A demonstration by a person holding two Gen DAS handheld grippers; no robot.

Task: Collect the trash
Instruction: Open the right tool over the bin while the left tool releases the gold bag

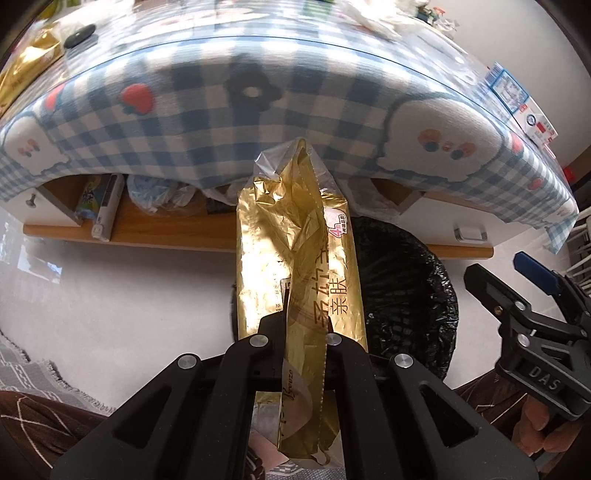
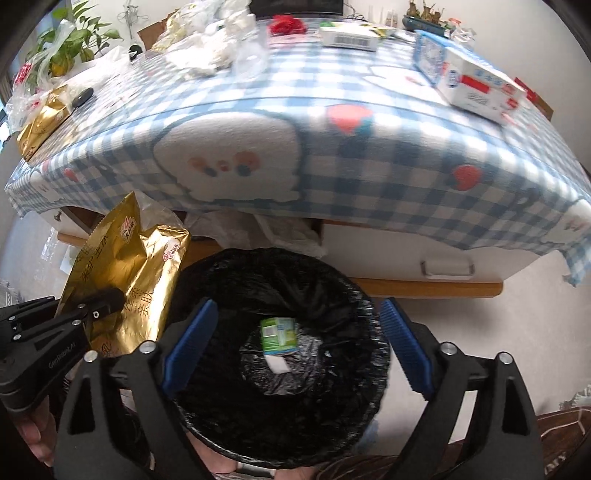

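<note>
Gold foil wrapper sits pinched between the closed fingers of the left gripper, held upright just beside the bin. The right gripper hangs over the bin with its 2 blue pads spread wide, holding nothing. A green cup lies inside on the black liner, below the checked tablecloth

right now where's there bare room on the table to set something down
Bare checked tablecloth along the near edge, between the gold packet at the left corner and the white carton on the right. The far side is crowded: crumpled white wrappers, a white box, a red item.
</note>
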